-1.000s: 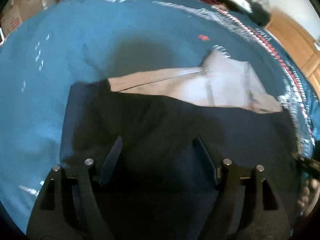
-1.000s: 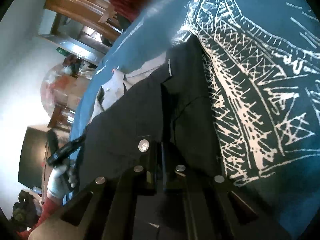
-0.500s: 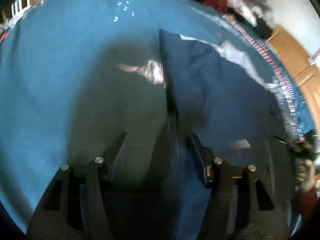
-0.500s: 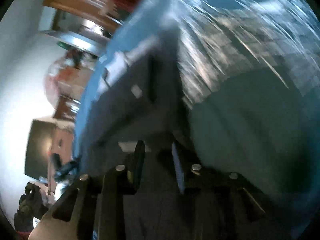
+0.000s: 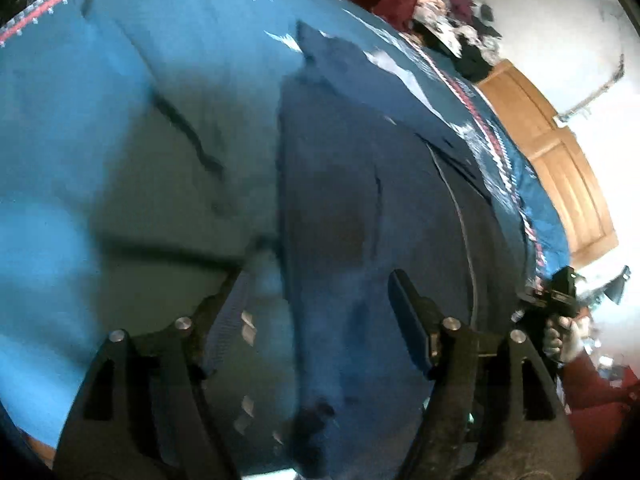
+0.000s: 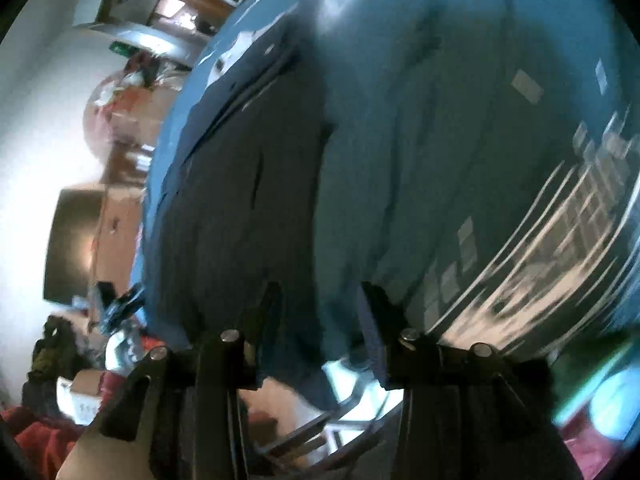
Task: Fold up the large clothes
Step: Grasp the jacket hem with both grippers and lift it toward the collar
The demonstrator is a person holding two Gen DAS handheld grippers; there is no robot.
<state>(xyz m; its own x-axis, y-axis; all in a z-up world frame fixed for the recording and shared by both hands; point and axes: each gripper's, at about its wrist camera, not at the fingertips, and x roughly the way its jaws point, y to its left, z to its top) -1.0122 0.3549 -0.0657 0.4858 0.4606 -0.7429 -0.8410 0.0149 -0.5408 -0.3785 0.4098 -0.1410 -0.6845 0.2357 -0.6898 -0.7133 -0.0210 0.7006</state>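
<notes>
Both grippers, left (image 5: 320,300) and right (image 6: 320,300), fingers apart (empty); we should regrip the dark garment (image 5: 360,200) at its near corners.

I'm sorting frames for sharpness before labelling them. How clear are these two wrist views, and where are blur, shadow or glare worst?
Left wrist view: soft motion blur on the dark garment and blue cover, a broad shadow on the cover, blown-out wall at right. Right wrist view: heavier smear, the cover's white pattern streaked into lines, the room at left overexposed. Fisheye bends both edges.
</notes>
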